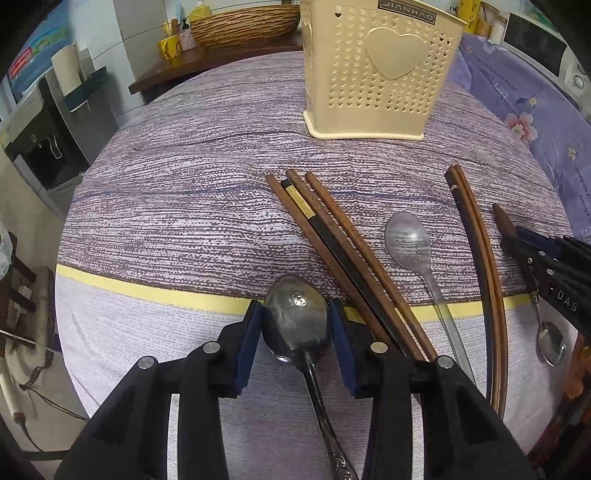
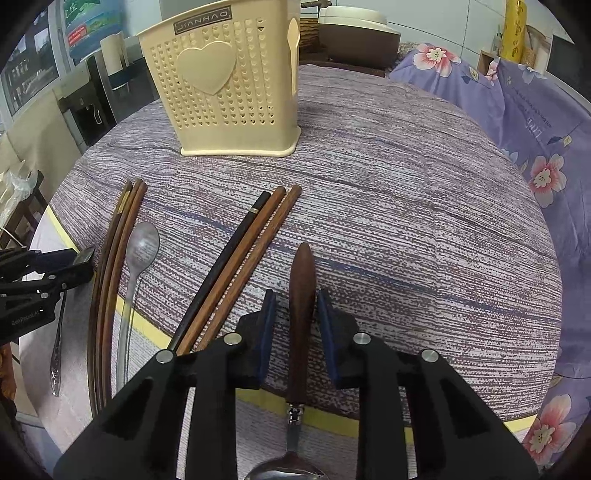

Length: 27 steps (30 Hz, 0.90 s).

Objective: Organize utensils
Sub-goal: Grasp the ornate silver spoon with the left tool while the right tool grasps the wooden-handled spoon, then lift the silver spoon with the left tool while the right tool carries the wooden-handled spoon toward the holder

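A cream perforated utensil holder (image 1: 380, 70) stands at the far side of the table; it also shows in the right wrist view (image 2: 225, 88). My left gripper (image 1: 295, 314) straddles the bowl of a dark metal spoon (image 1: 295, 317), its pads touching the bowl's sides. My right gripper (image 2: 293, 310) straddles the brown wooden handle of a spoon (image 2: 301, 314), pads close to it. The right gripper also shows in the left wrist view (image 1: 517, 236). Loose brown and black chopsticks (image 1: 343, 258) and a grey spoon (image 1: 410, 236) lie between the grippers.
Another chopstick pair (image 1: 480, 277) lies curved at the right. A purple flowered cloth (image 2: 524, 147) is heaped at the table's right side. A woven basket (image 1: 243, 22) sits behind the holder. The table edge drops off to the left.
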Tool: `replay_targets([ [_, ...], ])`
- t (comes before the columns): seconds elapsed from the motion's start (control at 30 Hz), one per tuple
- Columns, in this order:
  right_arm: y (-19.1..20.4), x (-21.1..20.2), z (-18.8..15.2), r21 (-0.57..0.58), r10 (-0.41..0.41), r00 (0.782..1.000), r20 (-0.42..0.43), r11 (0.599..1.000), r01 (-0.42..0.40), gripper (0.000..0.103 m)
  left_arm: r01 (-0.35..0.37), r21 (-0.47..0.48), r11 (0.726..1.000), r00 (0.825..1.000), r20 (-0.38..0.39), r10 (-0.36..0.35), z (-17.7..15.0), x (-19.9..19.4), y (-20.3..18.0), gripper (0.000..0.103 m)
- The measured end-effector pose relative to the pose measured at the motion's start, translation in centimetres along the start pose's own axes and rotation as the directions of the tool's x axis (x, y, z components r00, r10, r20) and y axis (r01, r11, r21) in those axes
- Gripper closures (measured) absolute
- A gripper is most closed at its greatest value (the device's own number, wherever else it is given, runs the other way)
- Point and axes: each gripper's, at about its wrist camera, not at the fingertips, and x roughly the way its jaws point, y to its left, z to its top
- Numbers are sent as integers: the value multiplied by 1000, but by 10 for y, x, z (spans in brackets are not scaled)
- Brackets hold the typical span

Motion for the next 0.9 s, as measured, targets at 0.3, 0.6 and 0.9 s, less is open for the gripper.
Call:
replay_targets([
  [0.3,-1,-4,1,12,33,999,24,999,-33,87,74,-38,997,997,39,-73,4,-7,4,65],
  [0.6,-11,-61,14,39,65,979,193,996,-74,87,115,-84,990,973,208,-96,18,-54,21,66],
  [0.9,-17,-105,18,30,60,953,299,997,-72,87,118,-108,987,944,321,-78,29,-86,33,70],
])
